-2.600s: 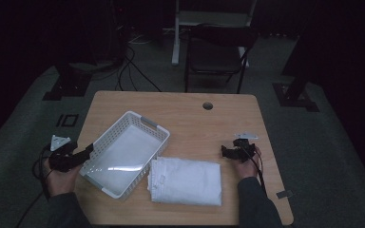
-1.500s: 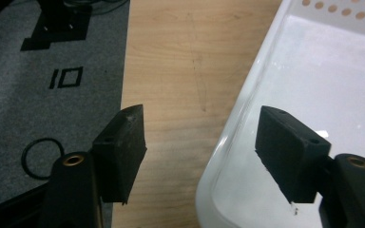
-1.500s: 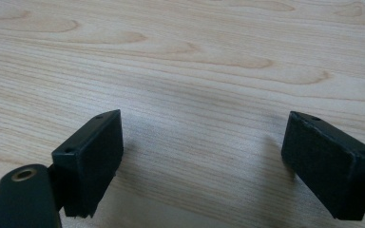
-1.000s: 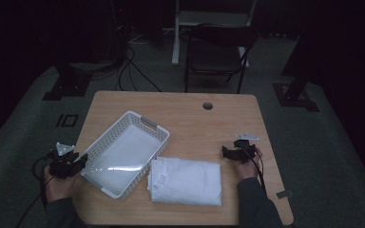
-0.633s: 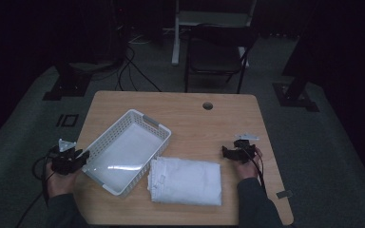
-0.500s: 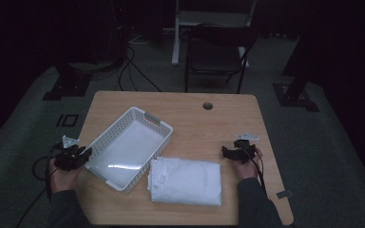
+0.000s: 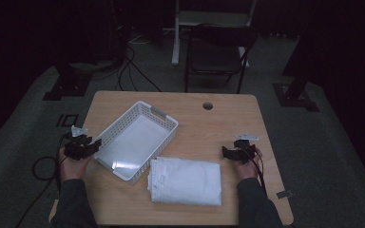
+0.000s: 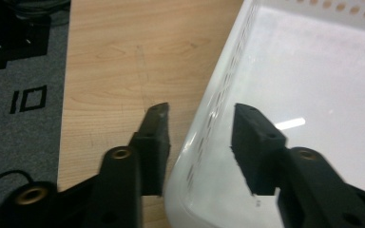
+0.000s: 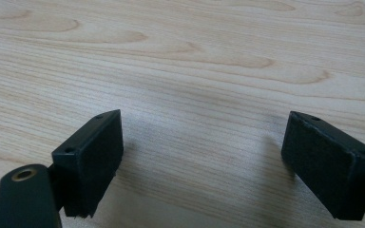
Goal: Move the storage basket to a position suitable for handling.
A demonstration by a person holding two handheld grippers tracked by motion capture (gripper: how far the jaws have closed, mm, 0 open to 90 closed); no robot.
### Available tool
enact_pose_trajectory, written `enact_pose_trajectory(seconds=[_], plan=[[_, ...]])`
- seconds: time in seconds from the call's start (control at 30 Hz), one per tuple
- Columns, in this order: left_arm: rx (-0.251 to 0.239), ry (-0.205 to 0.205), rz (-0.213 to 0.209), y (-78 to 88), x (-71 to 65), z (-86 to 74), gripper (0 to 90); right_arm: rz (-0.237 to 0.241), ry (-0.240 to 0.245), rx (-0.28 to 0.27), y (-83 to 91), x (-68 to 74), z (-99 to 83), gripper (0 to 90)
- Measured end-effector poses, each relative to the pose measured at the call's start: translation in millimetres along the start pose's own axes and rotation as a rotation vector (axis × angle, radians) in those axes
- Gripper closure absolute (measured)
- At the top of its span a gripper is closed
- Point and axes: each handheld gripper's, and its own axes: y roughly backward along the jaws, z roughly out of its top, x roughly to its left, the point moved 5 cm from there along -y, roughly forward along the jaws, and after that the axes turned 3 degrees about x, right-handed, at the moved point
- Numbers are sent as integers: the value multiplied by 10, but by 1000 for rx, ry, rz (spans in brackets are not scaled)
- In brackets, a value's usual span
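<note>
At the near edge of the table, a folded white cloth lies flat and untouched, while the person's left tongs straddle the near rim of the white basket, one jaw outside over the wood, the other inside over the tray's glossy floor. The jaws have just been opening: a moment ago they were clamped on that rim, and now a visible gap stands on each side of the wall, so the grip appears released. Compared with a second ago, the basket sits a little farther in from the table's left edge, its near corner now just beside the cloth, which suggests the repositioning is done and the cloth is next. The basket's long axis runs diagonally, from the near left toward the far right, with its grey handle at the far end pointing toward the cable hole. On the right, the right tongs rest spread wide over bare wood, holding nothing.
</note>
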Motion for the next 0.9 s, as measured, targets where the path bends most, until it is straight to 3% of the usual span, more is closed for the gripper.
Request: enact_pose_trajectory(seconds=[0.17, 0.3, 0.4, 0.43, 0.63, 0.9], plan=[[-16, 32, 29, 105, 2, -83, 456, 0, -1, 0, 2, 1, -1, 138], [9, 52, 56, 105, 34, -193, 380, 0, -1, 0, 3, 2, -2, 138], [-1, 78, 35, 107, 48, -233, 373, 0, -1, 0, 4, 3, -3, 138], [-9, 107, 9, 118, 52, -263, 373, 0, -1, 0, 4, 3, -4, 138], [20, 130, -48, 78, -1, -263, 473, 0, -1, 0, 5, 4, -5, 138], [45, 136, 27, 17, -5, -212, 592, 0, -2, 0, 5, 5, -6, 138]])
